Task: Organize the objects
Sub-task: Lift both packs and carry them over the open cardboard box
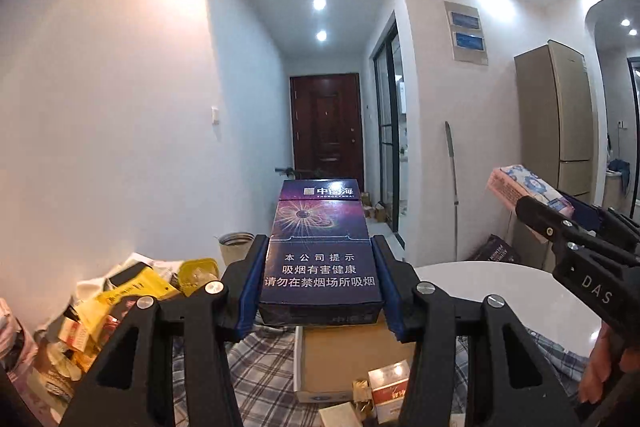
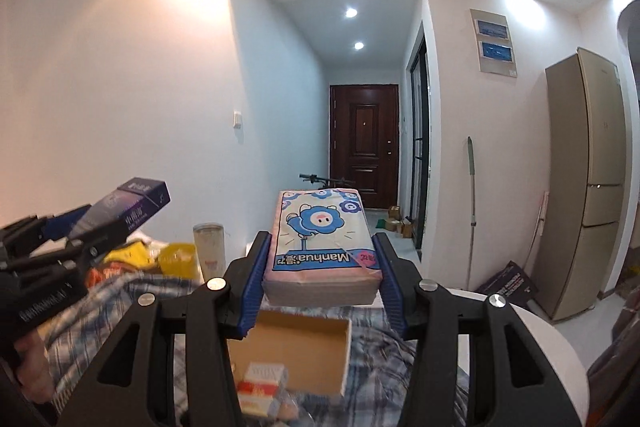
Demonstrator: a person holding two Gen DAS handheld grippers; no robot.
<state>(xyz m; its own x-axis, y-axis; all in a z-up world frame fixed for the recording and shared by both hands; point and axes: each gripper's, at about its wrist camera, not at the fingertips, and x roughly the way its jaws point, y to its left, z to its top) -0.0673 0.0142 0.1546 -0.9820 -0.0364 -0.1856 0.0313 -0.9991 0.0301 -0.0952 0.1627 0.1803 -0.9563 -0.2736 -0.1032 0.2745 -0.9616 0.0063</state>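
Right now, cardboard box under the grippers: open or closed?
Open. The cardboard box has no lid on, and its bare brown floor and inner walls show, with small red-and-white packs at its near corner.

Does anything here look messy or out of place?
Yes. A heap of packets and wrappers sprawls loosely across the checked cloth at left. The open cardboard box holds only a couple of small packs.
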